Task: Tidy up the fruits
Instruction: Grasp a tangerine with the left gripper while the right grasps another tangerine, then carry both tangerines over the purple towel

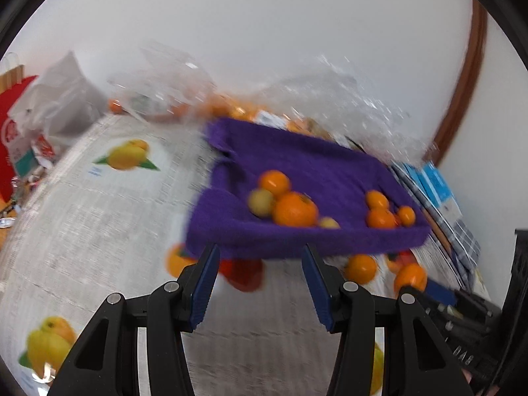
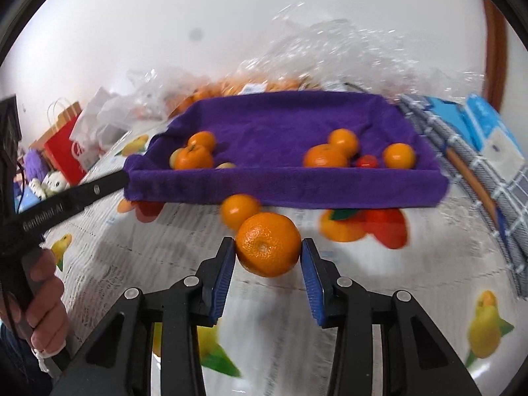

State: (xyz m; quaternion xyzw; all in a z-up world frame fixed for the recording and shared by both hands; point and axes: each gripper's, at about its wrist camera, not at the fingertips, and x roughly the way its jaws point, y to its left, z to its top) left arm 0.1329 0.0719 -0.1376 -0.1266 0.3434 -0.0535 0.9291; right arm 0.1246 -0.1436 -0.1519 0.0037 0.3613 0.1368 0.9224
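Tangerine (image 2: 268,245) — the nearest fruit in the right wrist view — is sitting between the blue pads (image 2: 221,279) of the right hand-held gripper (image 2: 268,247), both pads pressing on its sides, so this hand-held gripper is holding it just above the printed newspaper-covered surface (image 2: 138,264). Just behind it a smaller orange fruit (image 2: 239,209) is lying on the surface, close to the front edge of the purple cloth-lined tray (image 2: 297,184).

In the left wrist view the left hand-held gripper (image 1: 260,254) is standing partly open with nothing between its pads (image 1: 204,290), its tips pointing at the tray's near wall (image 1: 297,241). The picture is blurring. Loose fruits (image 1: 361,268) are lying on the surface by that wall, partly under its overhang.

Inside the tray, fruits are gathering in two groups: one cluster of orange and yellowish pieces (image 2: 193,156) toward the left, another (image 2: 330,155) toward the right with a small red one (image 2: 367,161) among them.

Beyond the tray, crumpled clear plastic bags (image 2: 330,52) holding more orange fruit are lying against the white wall — a red paper bag (image 2: 64,145) is standing far left, and blue packets (image 2: 478,122) on a checked cloth are lying far right.

A person's hand (image 2: 43,310) is gripping the left tool's handle at the left edge of the right wrist view.
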